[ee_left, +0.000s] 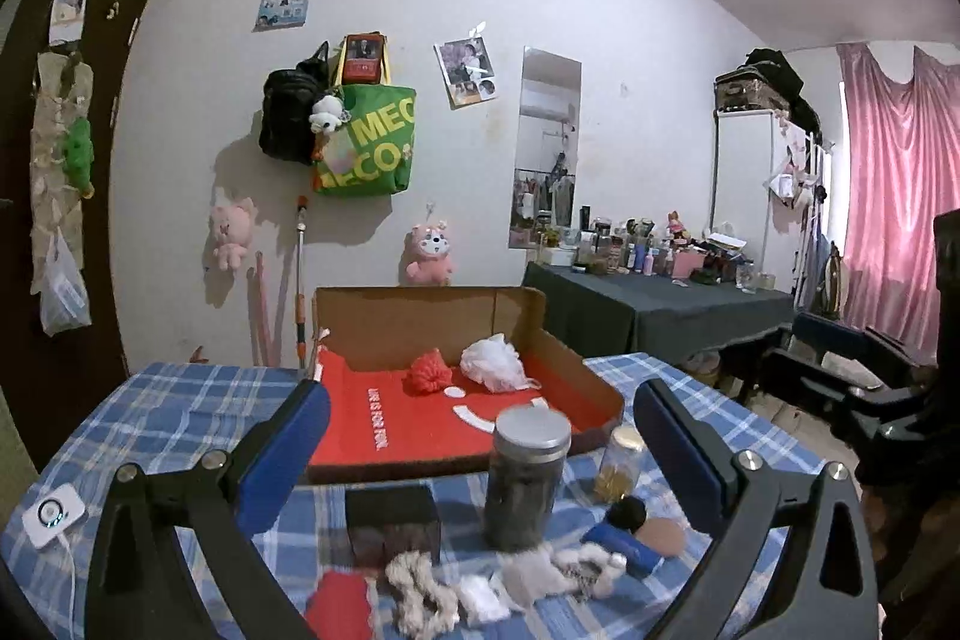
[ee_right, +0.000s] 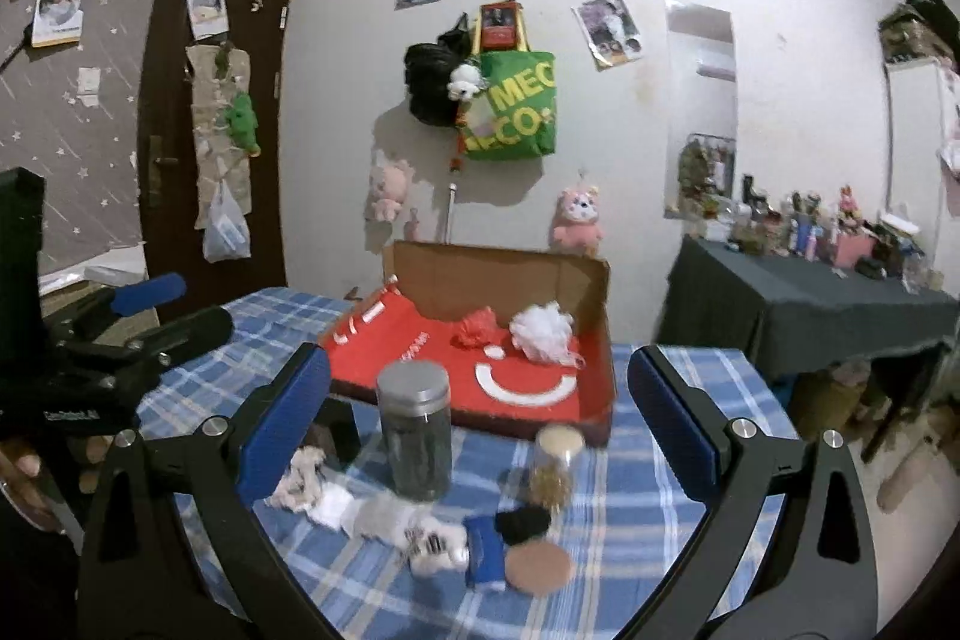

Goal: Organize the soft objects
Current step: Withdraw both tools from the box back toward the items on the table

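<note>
Both the left gripper (ee_left: 480, 430) and right gripper (ee_right: 480, 400) are held spread and empty above the soft objects (ee_right: 420, 526) strewn near the jars; two poufs (ee_right: 543, 331) already lie in the box (ee_right: 594, 316); next, one piece must be pinched.

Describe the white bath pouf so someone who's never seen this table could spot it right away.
Start at the open cardboard box with the red lining at the far end of the blue plaid tablecloth. Two ruffled mesh bath poufs lie near its back wall. The fluffy white mesh bath pouf is the right-hand one, larger than the red mesh pouf beside it.
</note>
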`<move>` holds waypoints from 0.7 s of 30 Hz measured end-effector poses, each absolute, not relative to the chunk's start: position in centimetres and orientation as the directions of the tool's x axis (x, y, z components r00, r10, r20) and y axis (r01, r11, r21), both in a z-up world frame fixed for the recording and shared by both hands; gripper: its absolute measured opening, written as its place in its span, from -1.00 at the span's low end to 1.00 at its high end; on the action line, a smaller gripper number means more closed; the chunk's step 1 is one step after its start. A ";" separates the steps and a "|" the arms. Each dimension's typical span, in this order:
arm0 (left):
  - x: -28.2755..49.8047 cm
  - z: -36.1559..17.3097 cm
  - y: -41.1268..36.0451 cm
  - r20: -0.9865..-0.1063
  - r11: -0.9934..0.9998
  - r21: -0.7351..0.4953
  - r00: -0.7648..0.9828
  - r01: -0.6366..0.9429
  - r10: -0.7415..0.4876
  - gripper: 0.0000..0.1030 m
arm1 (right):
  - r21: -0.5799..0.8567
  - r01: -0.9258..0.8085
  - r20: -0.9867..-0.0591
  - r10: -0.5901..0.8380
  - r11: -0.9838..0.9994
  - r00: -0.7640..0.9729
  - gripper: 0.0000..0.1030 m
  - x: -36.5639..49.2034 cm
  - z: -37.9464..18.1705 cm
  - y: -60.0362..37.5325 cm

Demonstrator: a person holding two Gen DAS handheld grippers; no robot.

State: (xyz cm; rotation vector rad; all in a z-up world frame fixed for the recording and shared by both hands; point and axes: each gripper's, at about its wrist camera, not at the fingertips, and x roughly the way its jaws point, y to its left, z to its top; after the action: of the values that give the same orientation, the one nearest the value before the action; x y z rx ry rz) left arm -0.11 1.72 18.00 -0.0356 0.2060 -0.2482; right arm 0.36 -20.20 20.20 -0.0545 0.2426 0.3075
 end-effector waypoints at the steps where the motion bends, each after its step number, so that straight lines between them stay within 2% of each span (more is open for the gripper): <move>1: -0.4 17.5 1.6 -0.198 0.972 -0.055 0.951 0.229 -0.235 1.00 | -0.008 -0.288 -0.248 0.278 0.957 0.928 0.97 0.1 19.4 -20.3; 5: -1.6 15.0 1.0 -0.214 0.980 -0.040 0.957 0.193 -0.197 1.00 | -0.003 -0.238 -0.272 0.228 0.971 0.935 0.97 -0.7 16.1 -20.7; 9: -1.5 12.4 0.8 -0.264 0.980 -0.076 0.944 0.184 -0.198 1.00 | -0.018 -0.199 -0.315 0.183 0.980 0.931 0.97 -0.7 12.8 -20.4; 15: -0.6 8.9 0.7 -0.335 0.986 -0.057 0.927 0.156 -0.166 1.00 | -0.009 -0.193 -0.397 0.173 0.981 0.901 0.96 0.3 8.6 -19.6; 21: 0.8 6.2 1.4 -0.424 0.985 -0.106 0.890 0.136 -0.169 1.00 | -0.012 -0.198 -0.452 0.172 0.980 0.875 0.96 1.5 6.5 -18.8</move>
State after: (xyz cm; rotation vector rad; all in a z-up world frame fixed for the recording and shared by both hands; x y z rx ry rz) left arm 0.83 1.44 6.18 -0.0746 0.4463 -0.1585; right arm 1.48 -18.80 6.49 -0.0582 0.4667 0.1931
